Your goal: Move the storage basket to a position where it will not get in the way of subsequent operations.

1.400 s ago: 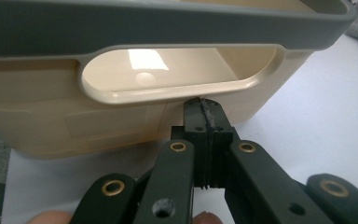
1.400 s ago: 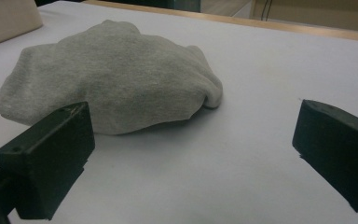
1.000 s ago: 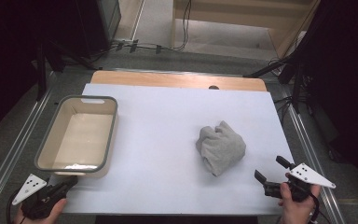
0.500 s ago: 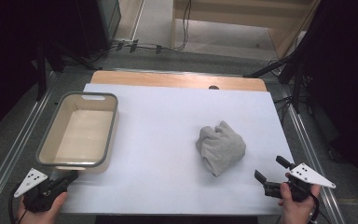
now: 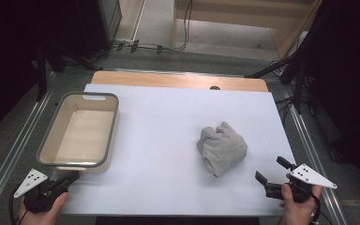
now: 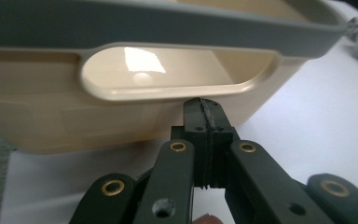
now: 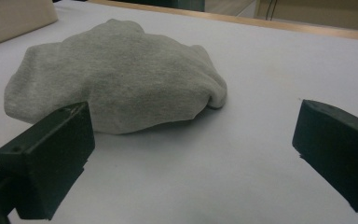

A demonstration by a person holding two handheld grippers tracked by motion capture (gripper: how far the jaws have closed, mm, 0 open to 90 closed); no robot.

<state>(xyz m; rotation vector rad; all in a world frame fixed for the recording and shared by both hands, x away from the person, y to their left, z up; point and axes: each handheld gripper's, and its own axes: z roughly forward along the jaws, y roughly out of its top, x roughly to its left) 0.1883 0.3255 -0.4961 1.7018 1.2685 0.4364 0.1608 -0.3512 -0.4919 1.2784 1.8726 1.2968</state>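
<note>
A crumpled grey cloth (image 5: 222, 148) lies on the white table sheet (image 5: 168, 140), right of centre. A beige tub with a grey rim (image 5: 47, 145) stands at the left, nothing inside it. My left gripper (image 5: 70, 177) rests at the front left corner, shut with nothing between its jaws, its tip just short of the tub's near wall (image 6: 121, 116). At the front right my right gripper (image 5: 272, 171) stands open, its jaws wide apart and pointing at the cloth (image 7: 116, 79), which lies a short way ahead of them.
A wooden table edge (image 5: 178, 80) runs along the back of the sheet. Metal rails flank the table on both sides. Cables and dark stands sit on the floor behind.
The left hand shifted slightly up and right toward the tub. The right gripper and the cloth have stayed where they were.
</note>
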